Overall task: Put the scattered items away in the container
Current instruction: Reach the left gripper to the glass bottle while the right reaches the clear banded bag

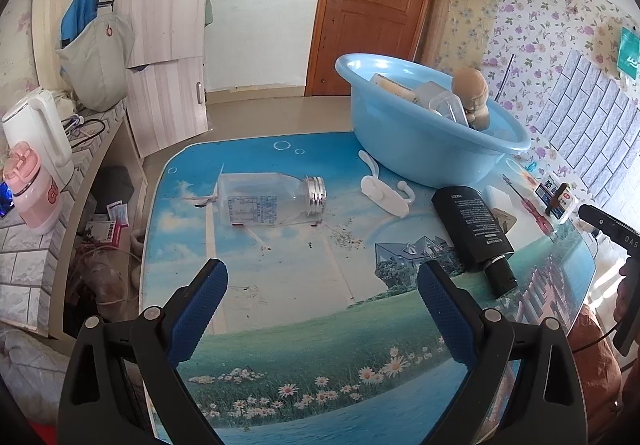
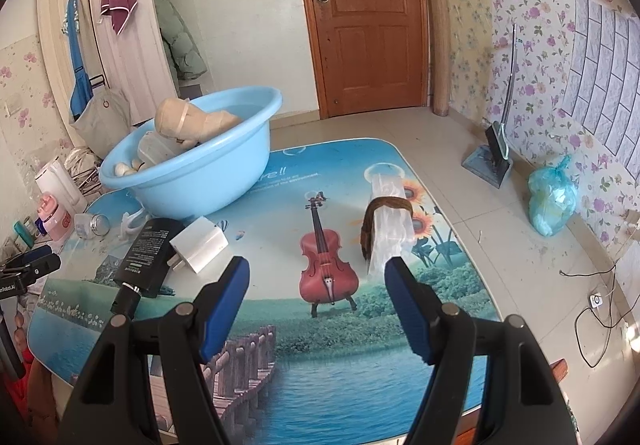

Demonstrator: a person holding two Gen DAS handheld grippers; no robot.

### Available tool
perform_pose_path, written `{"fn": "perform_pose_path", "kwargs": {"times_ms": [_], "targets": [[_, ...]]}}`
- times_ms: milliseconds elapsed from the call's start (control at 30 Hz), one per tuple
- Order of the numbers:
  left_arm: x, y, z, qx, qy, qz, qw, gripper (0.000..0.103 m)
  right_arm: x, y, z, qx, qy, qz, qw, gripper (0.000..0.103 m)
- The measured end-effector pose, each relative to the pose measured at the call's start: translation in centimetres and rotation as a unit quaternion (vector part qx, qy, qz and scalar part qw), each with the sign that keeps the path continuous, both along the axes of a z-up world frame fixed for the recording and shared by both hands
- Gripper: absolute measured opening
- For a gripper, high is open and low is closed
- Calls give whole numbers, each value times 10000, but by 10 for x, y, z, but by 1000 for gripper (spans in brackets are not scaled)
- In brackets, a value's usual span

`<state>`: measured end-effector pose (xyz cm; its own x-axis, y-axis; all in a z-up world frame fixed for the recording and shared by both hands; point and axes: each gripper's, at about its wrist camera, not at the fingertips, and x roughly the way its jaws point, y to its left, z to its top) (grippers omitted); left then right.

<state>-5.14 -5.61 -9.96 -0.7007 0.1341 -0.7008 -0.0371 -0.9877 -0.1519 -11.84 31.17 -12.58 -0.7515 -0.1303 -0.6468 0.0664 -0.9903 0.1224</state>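
Note:
A light blue basin (image 1: 420,153) (image 2: 200,181) sits on the picture-printed table (image 1: 320,309) and holds a tan bundle (image 1: 472,93), clear boxes and other items. A clear glass bottle (image 1: 268,203) lies on its side, with a white plastic hook (image 1: 384,193) to its right. A black tube (image 1: 476,233) (image 2: 150,253) and a white charger plug (image 2: 198,245) lie near the basin. A brown band on a clear wrapper (image 2: 388,233) rests further right. My left gripper (image 1: 322,281) is open and empty, short of the bottle. My right gripper (image 2: 316,277) is open and empty above the table.
A red-handled screwdriver (image 1: 528,205) and a small labelled packet (image 1: 560,197) lie at the table's right edge. A white kettle (image 1: 40,133) and a pink cup (image 1: 32,189) stand on a side counter. A dustpan (image 2: 488,157) and a blue bag (image 2: 552,201) sit on the floor.

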Motion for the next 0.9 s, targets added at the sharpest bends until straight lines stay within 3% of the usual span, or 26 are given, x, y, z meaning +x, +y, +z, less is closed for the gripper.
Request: {"fn": "perform_pose_path", "kwargs": {"times_ms": [500,600,733,900], "targets": [[-19,-16,-4,-39,-57,115,9999,96,-3,6,-3,56,-61,-134,9999,70],[-33,-13,-8,-285,-204,84,9994,97,-4,9,-4,58,-93,-177,9998,70],[-50,-10,-15,-477,-379,64,9981,101,-9,13,-7,73,-150,-335,9993,85],[-62,-7,-18,-562,-366,61,9977,103,-21,18,-13,83,-290,-439,9986,86]]}}
